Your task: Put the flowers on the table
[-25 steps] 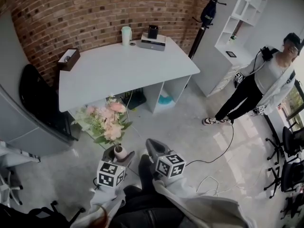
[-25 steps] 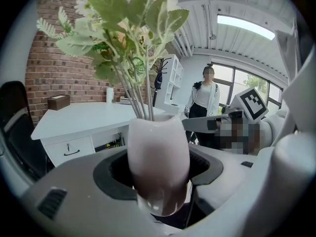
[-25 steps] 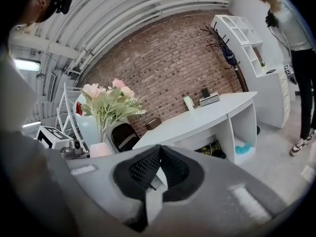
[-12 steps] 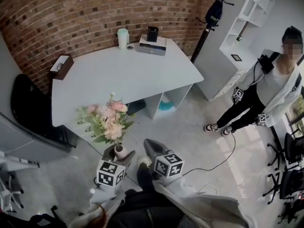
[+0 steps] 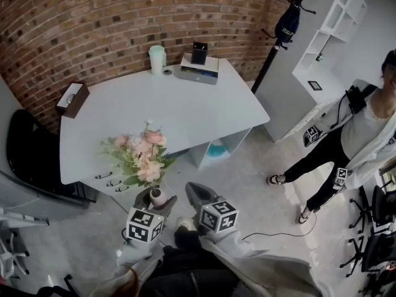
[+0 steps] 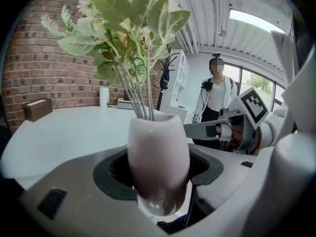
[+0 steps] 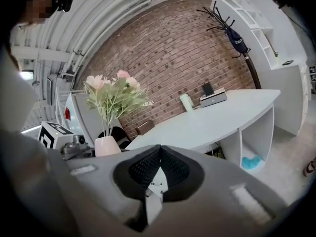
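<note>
A small pale pink vase point(image 6: 158, 157) with pink flowers point(image 5: 141, 154) and green leaves is clamped upright between the jaws of my left gripper point(image 5: 156, 198). In the right gripper view the same vase point(image 7: 107, 145) shows at the left. The bouquet hangs at the near edge of the white table point(image 5: 185, 107), level with its front. My right gripper point(image 5: 197, 192) is beside the vase on its right, jaws closed together with nothing between them point(image 7: 157, 174).
On the table's far side stand a pale green cup point(image 5: 157, 59), a black box on a grey device point(image 5: 198, 67) and a brown tissue box point(image 5: 71, 99). A person point(image 5: 356, 135) stands at the right by white shelves point(image 5: 325, 48). A black chair point(image 5: 25, 150) is left.
The table has come nearer and lower in the head view; the bouquet now overlaps its front edge. The person at the right has shifted farther right. Both grippers keep their pose.
</note>
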`<state>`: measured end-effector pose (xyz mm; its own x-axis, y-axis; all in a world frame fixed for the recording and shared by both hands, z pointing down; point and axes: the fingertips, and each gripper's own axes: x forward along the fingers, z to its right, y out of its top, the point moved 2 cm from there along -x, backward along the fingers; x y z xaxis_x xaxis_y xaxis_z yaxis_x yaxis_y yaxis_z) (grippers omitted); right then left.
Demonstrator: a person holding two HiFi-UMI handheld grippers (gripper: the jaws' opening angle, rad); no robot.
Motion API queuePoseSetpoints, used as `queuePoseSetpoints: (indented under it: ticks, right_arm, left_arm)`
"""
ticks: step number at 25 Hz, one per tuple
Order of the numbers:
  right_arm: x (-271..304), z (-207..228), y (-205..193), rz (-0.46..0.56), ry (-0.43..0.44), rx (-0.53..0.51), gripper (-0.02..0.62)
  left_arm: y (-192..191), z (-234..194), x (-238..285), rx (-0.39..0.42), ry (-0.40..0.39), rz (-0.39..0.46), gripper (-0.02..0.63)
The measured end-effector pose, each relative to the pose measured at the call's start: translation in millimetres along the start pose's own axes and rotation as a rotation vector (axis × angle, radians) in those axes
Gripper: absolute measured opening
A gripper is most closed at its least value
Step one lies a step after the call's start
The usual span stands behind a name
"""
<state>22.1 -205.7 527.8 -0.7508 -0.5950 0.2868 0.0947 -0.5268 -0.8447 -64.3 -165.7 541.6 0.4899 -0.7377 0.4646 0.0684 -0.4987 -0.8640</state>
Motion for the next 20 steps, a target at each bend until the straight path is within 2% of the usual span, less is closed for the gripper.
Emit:
queuePoseSetpoints:
  ticks: [7, 13, 20]
  right_arm:
    - [35.1, 36.9, 26.5, 0.004, 0.02, -0.013, 0.0]
    - [53.3, 43.8, 33.6, -0.021, 0.011, -0.022, 0.0]
    - [82.1, 67.5, 59.0, 0.003, -0.028, 0.012, 0.0]
  left_arm:
    - [29.9, -32.3, 46.0, 0.026, 0.015, 0.026, 0.276]
    - [32.1, -46.3, 63.4, 0.026, -0.019, -0.02, 0.276]
    - [58.0, -75.9, 95.1, 0.036, -0.042, -0.022, 0.275]
